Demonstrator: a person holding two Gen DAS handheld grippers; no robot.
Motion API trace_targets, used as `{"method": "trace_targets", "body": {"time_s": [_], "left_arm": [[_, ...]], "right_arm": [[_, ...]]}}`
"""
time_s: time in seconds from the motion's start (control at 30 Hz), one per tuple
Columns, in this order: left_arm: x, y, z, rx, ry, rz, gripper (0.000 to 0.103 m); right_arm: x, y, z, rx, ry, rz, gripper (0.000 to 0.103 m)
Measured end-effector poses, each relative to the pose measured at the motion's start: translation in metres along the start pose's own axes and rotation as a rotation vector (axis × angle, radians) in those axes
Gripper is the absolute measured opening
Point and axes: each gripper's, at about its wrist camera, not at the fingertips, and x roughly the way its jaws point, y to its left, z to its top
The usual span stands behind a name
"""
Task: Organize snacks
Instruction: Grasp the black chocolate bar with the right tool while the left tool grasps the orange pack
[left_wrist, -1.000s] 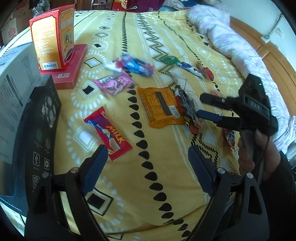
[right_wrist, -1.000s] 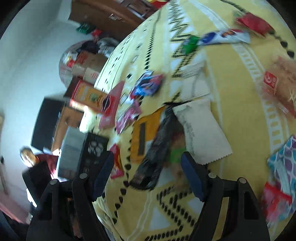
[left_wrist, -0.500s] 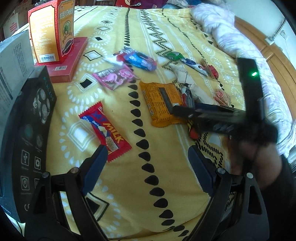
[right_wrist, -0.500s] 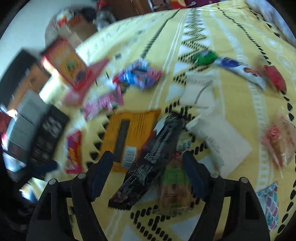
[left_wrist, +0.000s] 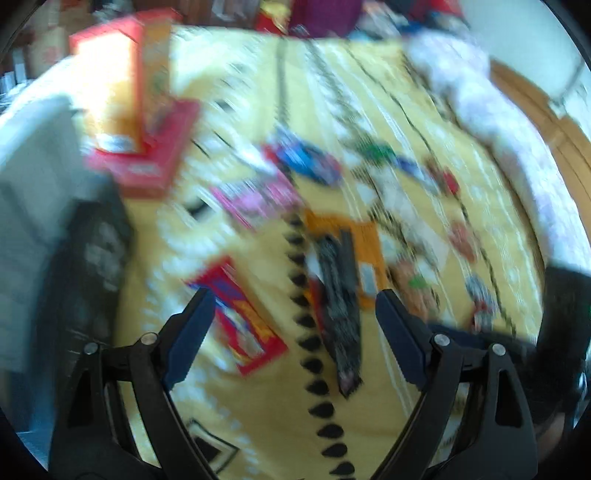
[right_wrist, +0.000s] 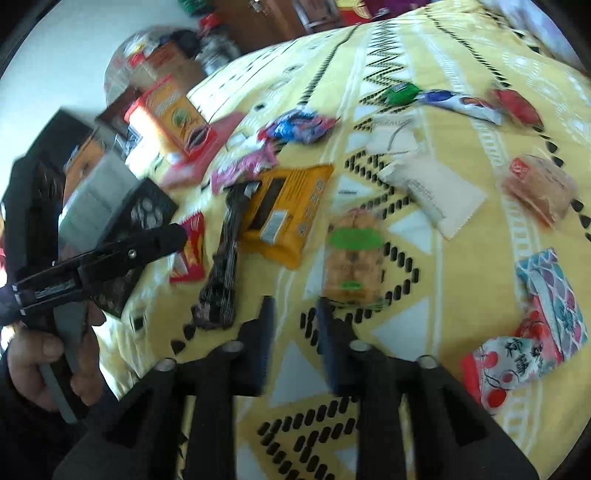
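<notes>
The right gripper (right_wrist: 293, 314) hangs over the yellow patterned bed (right_wrist: 406, 332) with its jaws closing on nothing; no snack lies between them. Just past its tips, at about one o'clock, lies a clear pack of biscuits with a green label (right_wrist: 352, 254). At eleven o'clock a long dark wrapper (right_wrist: 221, 269) lies lengthwise, its far end against an orange packet (right_wrist: 291, 210). The left gripper (left_wrist: 291, 328) holds its jaws wide apart and empty; in its blurred view the same dark wrapper (left_wrist: 340, 314) runs up the gap between them and a red milk bar (left_wrist: 243, 321) lies near the left jaw at ten o'clock.

By my reading the sorting has barely begun. The snacks lie scattered singly across the bed, with no visible grouping. Farther out in the right wrist view a white sachet (right_wrist: 432, 192) lies at one o'clock, a pink packet (right_wrist: 243, 170) and a blue crumpled wrapper (right_wrist: 295, 127) at eleven to twelve, a green sweet (right_wrist: 400, 92) and a blue-and-white bar (right_wrist: 458, 103) at the far end. At three o'clock lie a reddish wrapped cake (right_wrist: 539, 188), a teal patterned pack (right_wrist: 546, 288) and a red-and-white packet (right_wrist: 506, 365).

An orange carton (right_wrist: 170, 114) stands on a flat red box (right_wrist: 199, 155) at ten o'clock, beside a black box (right_wrist: 136, 229) at the bed's edge. The left gripper crosses the right gripper's view at nine o'clock, so the two could collide over the dark wrapper.
</notes>
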Motion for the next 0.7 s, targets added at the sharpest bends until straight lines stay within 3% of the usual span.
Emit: {"method": "trace_targets", "body": {"time_s": [0.03,0.07,0.17,0.27,0.3,0.37,0.4,0.5,0.7], "left_arm": [[-0.011,0.003,0.002,-0.016,-0.047,0.007,0.089],[-0.022,0.005,0.003,-0.026,-0.085,0.018,0.089],[-0.045,0.002,0.005,0.001,-0.153,0.021,0.089],[-0.051,-0.003,0.005,0.043,-0.157,0.022,0.091],[-0.049,-0.003,0.006,0.046,-0.148,0.021,0.091],[-0.040,-0.006,0.005,0.053,-0.115,0.008,0.093],[-0.034,-0.010,0.004,0.067,-0.089,0.002,0.094],[-0.010,-0.023,-0.001,0.125,-0.022,-0.026,0.095],[0.051,-0.045,-0.002,0.149,0.098,-0.035,0.095]], "right_arm": [[0.005,0.007,0.004,-0.001,-0.005,0.032,0.059],[0.007,0.017,0.005,-0.019,-0.014,0.047,0.061],[0.027,0.049,0.012,-0.094,0.003,0.055,0.061],[0.066,0.062,0.018,-0.113,0.029,-0.004,0.061],[0.077,0.064,0.021,-0.127,0.030,-0.033,0.060],[0.081,0.066,0.021,-0.140,0.017,-0.050,0.048],[0.074,0.064,0.021,-0.131,0.004,-0.028,0.024],[0.051,0.045,0.014,-0.095,-0.040,-0.050,0.025],[0.004,-0.046,-0.006,0.162,-0.104,-0.072,0.025]]}}
